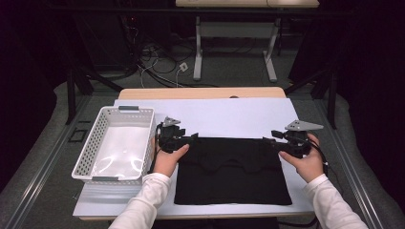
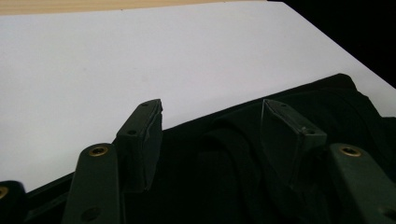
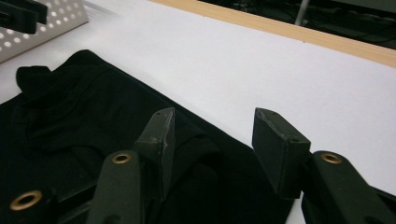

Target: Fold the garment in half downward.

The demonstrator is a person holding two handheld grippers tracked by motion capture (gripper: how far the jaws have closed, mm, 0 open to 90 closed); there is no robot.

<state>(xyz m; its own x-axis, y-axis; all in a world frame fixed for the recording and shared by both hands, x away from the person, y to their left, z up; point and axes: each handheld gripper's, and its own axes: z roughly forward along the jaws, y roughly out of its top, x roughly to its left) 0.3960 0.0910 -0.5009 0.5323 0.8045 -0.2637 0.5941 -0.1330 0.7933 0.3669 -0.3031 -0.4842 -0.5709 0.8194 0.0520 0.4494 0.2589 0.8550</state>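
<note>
High view: a black garment (image 1: 232,170) is laid flat mid-tabletop (image 1: 229,114), its far corners straddled by the left tool (image 1: 190,137) and right tool (image 1: 270,136), both wide open, nothing gripped, likely for folding.

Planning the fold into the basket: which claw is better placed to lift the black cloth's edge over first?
Probably the left claw: it sits open at the black cloth's far left corner, beside the white basket. The right claw, also open, is at the far right corner.
</note>
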